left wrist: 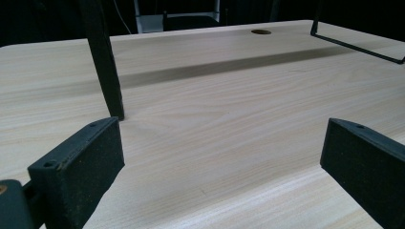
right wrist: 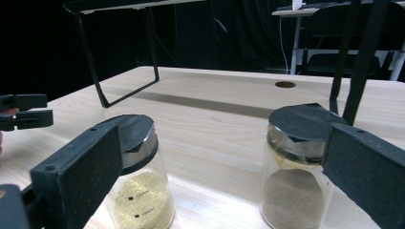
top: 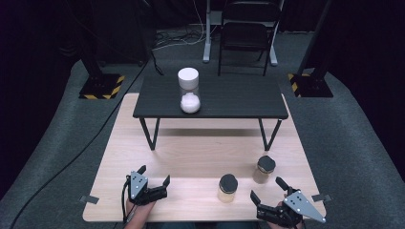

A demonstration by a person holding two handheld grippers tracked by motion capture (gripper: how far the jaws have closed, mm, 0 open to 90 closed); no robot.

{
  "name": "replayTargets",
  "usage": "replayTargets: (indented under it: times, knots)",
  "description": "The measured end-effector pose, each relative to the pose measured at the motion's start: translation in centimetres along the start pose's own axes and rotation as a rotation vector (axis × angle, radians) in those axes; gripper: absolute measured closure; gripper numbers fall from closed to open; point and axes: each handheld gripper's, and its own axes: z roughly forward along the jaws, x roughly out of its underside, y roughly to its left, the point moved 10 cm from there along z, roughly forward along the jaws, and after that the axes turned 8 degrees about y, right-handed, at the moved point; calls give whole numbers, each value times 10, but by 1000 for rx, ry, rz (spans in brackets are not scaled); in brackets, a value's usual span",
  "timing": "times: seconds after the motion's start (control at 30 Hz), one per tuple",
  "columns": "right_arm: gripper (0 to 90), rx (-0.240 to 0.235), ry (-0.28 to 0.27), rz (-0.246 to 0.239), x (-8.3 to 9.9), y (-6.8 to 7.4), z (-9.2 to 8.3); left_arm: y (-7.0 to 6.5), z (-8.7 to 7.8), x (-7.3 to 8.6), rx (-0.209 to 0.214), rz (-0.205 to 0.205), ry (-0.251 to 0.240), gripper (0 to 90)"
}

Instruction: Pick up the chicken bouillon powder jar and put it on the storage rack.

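Two small glass jars with black lids stand on the light wood table [top: 191, 157]. One holds yellow powder [top: 228, 189] [right wrist: 141, 193]; the other holds brown powder [top: 264, 170] [right wrist: 292, 191]. My right gripper [top: 266, 188] [right wrist: 224, 157] is open just short of them, with one jar in front of each jaw and nothing between the jaws. My left gripper [top: 154, 174] [left wrist: 219, 143] is open over bare wood near the front left edge. It also appears at the left of the right gripper view [right wrist: 24, 112]. A tall jar with a white lid and white powder [top: 189, 90] stands on a black raised shelf [top: 239, 102].
The black shelf's thin metal legs [left wrist: 107, 71] [right wrist: 119, 90] stand on the wood ahead of both grippers. A round cable hole [left wrist: 261, 32] [right wrist: 285, 84] sits in the tabletop. Behind the table are a black chair [top: 246, 33] and striped stand bases [top: 101, 86].
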Motion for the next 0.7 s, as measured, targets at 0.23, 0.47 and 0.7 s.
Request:
replayTargets:
  times: [0.23,0.47,0.7]
  knots:
    - [0,-19,0,2,1,8,4,0,0,0,1,1,-2,6]
    - [0,-37,1,0,1,18,9,0,0,0,1,2,-5,6]
    - [0,-50,13,-11,4,26,15,0,-1,0,2,2,-6,6]
